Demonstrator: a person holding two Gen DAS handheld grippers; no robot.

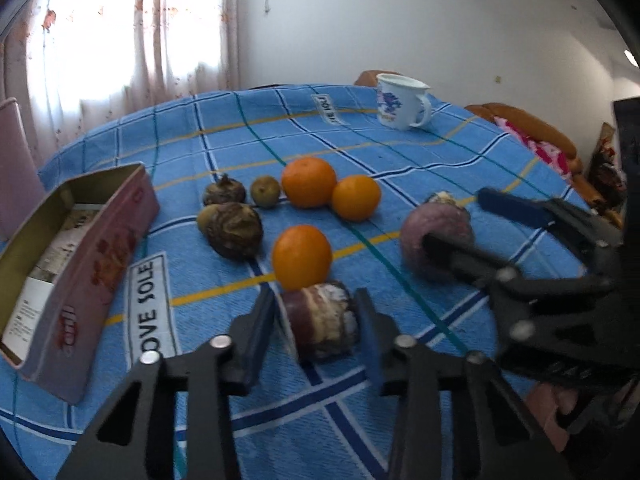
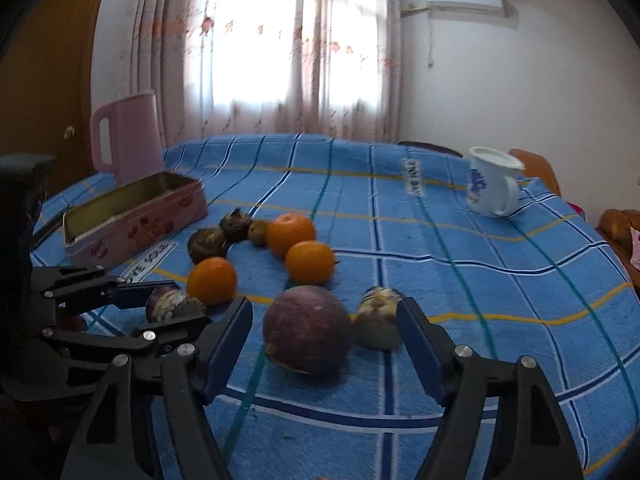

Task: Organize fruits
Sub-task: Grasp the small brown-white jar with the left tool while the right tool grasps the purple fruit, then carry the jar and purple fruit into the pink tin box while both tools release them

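Observation:
On the blue checked cloth lie three oranges (image 1: pixel 308 181) (image 1: pixel 356 197) (image 1: pixel 302 256), several dark shrivelled fruits (image 1: pixel 236 230) and a small brown-green one (image 1: pixel 265 191). My left gripper (image 1: pixel 316 322) is open, its fingers on either side of a cut purple fruit piece (image 1: pixel 322 324) that rests on the cloth. My right gripper (image 2: pixel 324 338) is open around a round purple fruit (image 2: pixel 307 328), with another cut piece (image 2: pixel 378 320) just beyond it. The right gripper also shows in the left wrist view (image 1: pixel 468 220) around that fruit (image 1: pixel 432 232).
An open pink tin box (image 1: pixel 72 264) with papers inside stands at the left. A white mug (image 1: pixel 400 100) stands far right on the table. A pink jug (image 2: pixel 128 140) stands behind the box. Sofa cushions (image 1: pixel 532 128) lie beyond the table's right edge.

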